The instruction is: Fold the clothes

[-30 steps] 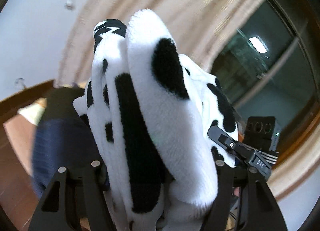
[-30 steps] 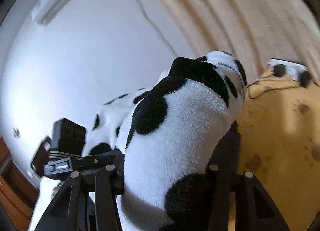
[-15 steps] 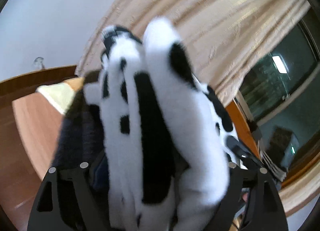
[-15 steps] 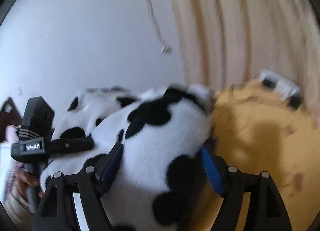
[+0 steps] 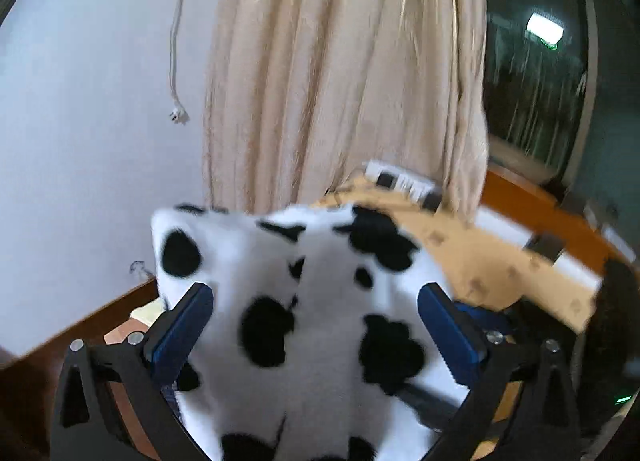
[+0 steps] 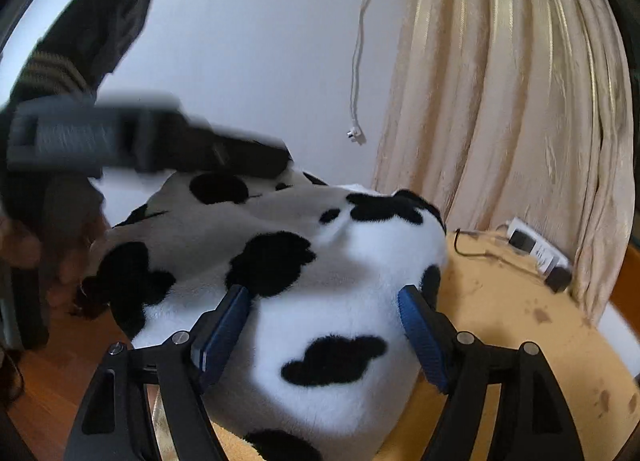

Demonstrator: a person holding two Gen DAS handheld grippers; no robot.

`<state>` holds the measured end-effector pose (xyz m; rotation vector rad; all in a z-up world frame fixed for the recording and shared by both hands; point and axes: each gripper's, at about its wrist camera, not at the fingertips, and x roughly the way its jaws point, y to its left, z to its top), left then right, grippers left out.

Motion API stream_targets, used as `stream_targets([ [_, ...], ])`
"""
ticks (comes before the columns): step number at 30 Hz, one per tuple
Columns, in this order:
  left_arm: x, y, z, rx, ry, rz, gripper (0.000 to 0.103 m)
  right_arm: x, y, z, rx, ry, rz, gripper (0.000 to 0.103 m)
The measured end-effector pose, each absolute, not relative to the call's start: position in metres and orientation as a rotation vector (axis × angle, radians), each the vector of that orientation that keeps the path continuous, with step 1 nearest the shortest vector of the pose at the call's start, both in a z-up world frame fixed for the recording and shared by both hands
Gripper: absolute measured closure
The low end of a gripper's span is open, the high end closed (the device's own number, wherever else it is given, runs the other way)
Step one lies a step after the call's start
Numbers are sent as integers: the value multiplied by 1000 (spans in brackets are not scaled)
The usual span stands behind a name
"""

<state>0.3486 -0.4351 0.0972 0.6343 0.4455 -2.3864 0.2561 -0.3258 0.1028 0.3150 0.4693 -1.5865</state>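
1. Fleece garment, white with black spots, fills lower centre of both views, lying between the spread jaws of each tool.
2. Left gripper released; blue pads wide apart.
3. Right gripper also released.
4. Only right view shows the left gripper's blurred body, upper left, with fingers.
5. Tan surface, power strip, curtain behind.

both grippers, left gripper and right gripper, spread wide apart.
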Motion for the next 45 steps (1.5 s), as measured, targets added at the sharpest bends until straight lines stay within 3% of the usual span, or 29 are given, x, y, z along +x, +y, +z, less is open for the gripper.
stream_targets([
  [12, 348, -442, 43, 675, 334, -2316, 0, 257, -321, 97, 328, 451, -1574, 23],
  [45, 343, -433, 35, 665, 303, -2288, 0, 253, -334, 87, 400, 453, -1690, 16],
])
